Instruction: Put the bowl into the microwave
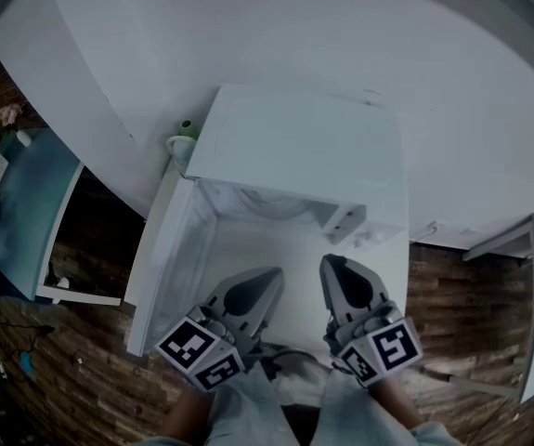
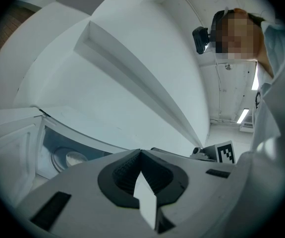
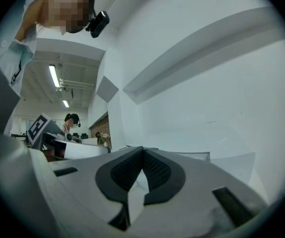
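We are holding both claws level in front of the open microwave point(image 1: 294, 137). The left gripper point(image 1: 268, 279) and the right gripper point(image 1: 332, 264) are each pressed together on nothing. Each gripper view is showing ribbed pads meeting at the tips with no object between them point(image 2: 141, 152) point(image 3: 143, 150).

We are seeing no bowl outside the oven. A round pale rim point(image 1: 271, 207) is lying deep in the cavity, near its back wall. From the left gripper view point(image 2: 68, 158) it is reading as a disc or a shallow dish. We are judging it to be either the bowl, already placed, or only the turntable plate.

If it is the bowl, we are judging the work to be nearly over. The good move is then to draw both claws straight back from the front lip. The left one should stay clear of the door point(image 1: 164, 258), which is swung wide at the cavity's left edge. If it is not the bowl, we are needing to look elsewhere before reaching.

The microwave's top is cutting off most of the cavity floor, and our own grippers are covering its front edge. What the oven is standing on is out of sight. A small green object point(image 1: 187, 130) at the left rear corner is too small to name.
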